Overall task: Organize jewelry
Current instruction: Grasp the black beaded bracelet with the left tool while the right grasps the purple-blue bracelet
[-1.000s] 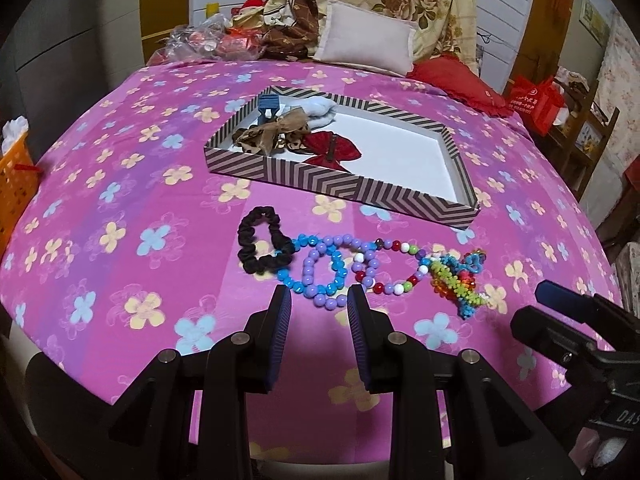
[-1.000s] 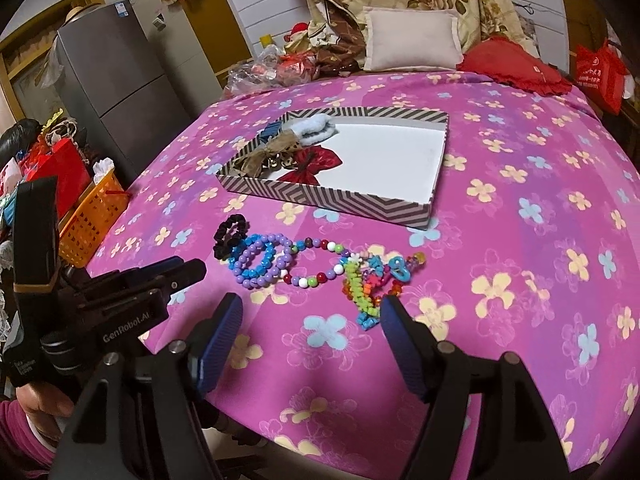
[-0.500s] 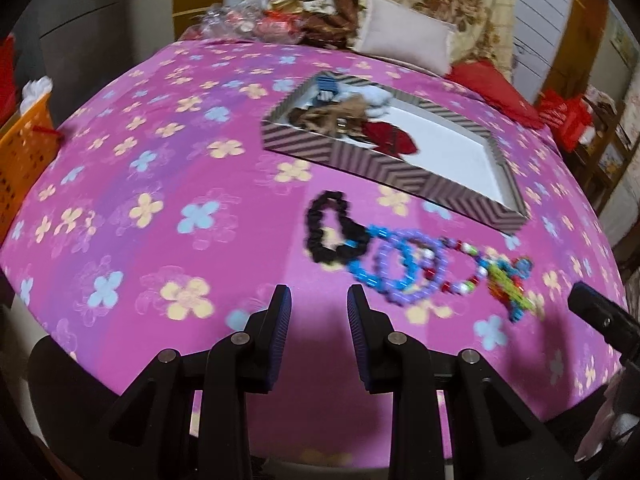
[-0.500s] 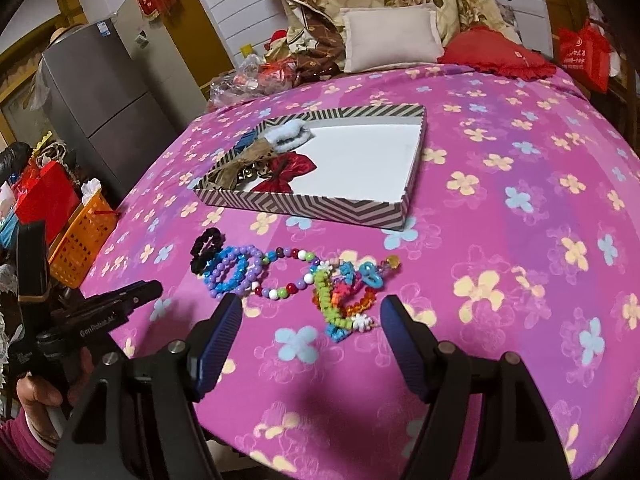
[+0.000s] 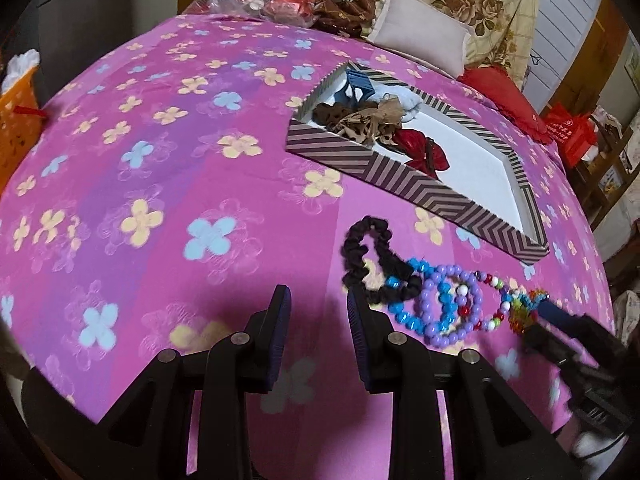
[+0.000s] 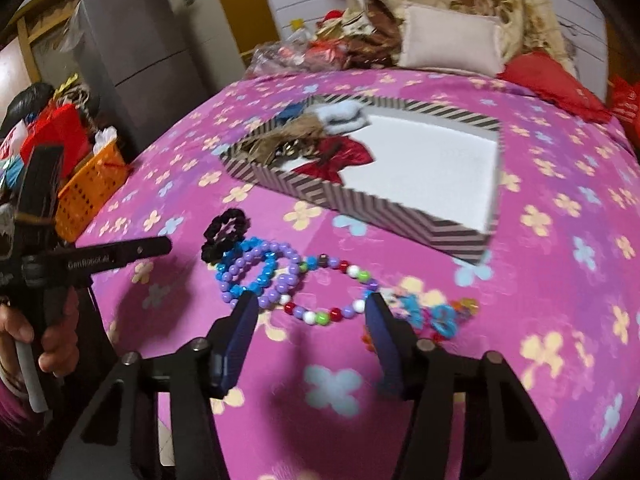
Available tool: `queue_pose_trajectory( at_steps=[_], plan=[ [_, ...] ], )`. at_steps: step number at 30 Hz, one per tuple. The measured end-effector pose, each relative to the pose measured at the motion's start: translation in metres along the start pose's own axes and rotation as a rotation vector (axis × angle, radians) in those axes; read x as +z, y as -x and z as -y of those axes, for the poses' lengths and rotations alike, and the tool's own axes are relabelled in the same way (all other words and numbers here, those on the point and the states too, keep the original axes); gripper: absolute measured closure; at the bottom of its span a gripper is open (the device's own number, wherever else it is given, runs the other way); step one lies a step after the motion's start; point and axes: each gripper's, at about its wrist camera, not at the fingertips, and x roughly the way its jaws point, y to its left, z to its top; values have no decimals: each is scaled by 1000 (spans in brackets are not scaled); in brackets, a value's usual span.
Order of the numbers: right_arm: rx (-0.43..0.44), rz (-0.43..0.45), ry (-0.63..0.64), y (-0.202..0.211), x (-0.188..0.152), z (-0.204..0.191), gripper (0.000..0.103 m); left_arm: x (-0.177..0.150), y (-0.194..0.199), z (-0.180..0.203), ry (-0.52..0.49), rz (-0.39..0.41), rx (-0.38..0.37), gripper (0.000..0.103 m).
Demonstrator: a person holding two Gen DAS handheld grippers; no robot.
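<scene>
On the flowered bed (image 6: 560,288), the right gripper (image 6: 310,312), jaws spread and empty, straddled the multicolored bead bracelet (image 6: 332,312); pinching one strand cleanly, probably clear of the purple bracelet (image 6: 276,276), would serve best. Left gripper (image 5: 318,300) hung unclenched beside the black scrunchie (image 5: 364,256).

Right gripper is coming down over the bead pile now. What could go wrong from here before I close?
1. The multicolor bead string between the right gripper fingers overlaps the purple bracelet and blue bracelet; lifting one may drag the others.
2. The black scrunchie touches the blue beads and may snag.
3. The striped tray sits close behind; a trailing strand could catch its wall.
</scene>
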Motion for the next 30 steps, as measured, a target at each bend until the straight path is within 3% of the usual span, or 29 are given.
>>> queue_pose_trajectory(
  at_steps=[8,19,22,24,25,26,30],
  plan=[
    [13,-24,84,-27,13,-18,66,21,-27,14,-45,-35,-49,72],
    [-22,-88,172,-62,19,-28,89,30,-52,15,-78,-74,-45,70],
    [-37,-81,204,-63,17,-32,89,30,-53,17,-92,-54,-35,70],
    [-33,-72,199,-61,17,-32,93,31,-53,16,-91,-43,-40,75],
    [-29,-63,193,-57,17,-32,93,31,-53,16,-92,-43,-48,87],
    [-23,-52,188,-53,18,-32,93,31,-54,16,-95,-51,-60,91],
    [-22,-7,204,-33,27,-37,93,31,-42,16,-112,-7,-75,95]
  ],
)
